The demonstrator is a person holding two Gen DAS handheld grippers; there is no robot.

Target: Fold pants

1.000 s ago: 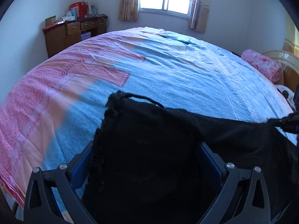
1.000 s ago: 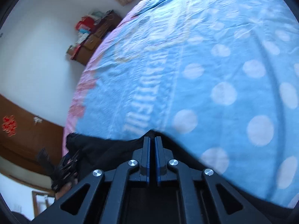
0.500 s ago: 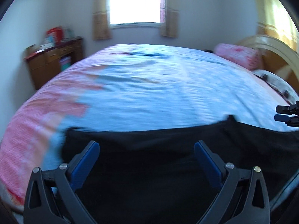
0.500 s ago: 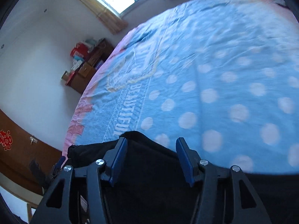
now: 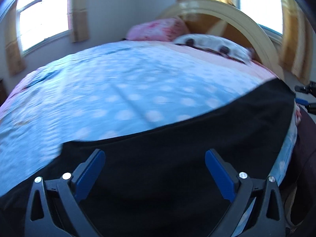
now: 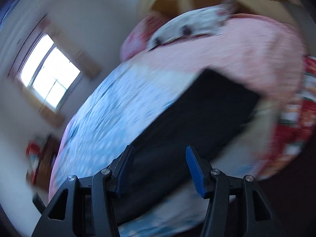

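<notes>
A tall window lights the bedroom as long black fabric pants lie spread flat along the near edge of a blue polka-dot bedspread, beneath a pink floral pillow and a curved wooden headboard. A second ago the right gripper was clamped on the cloth, with fabric draped over the left gripper; now both stand with blue pads parted, gripping nothing, above the garment. The release suggests the pants are laid out and fresh grasp points come next. The right view is blurred with motion.
</notes>
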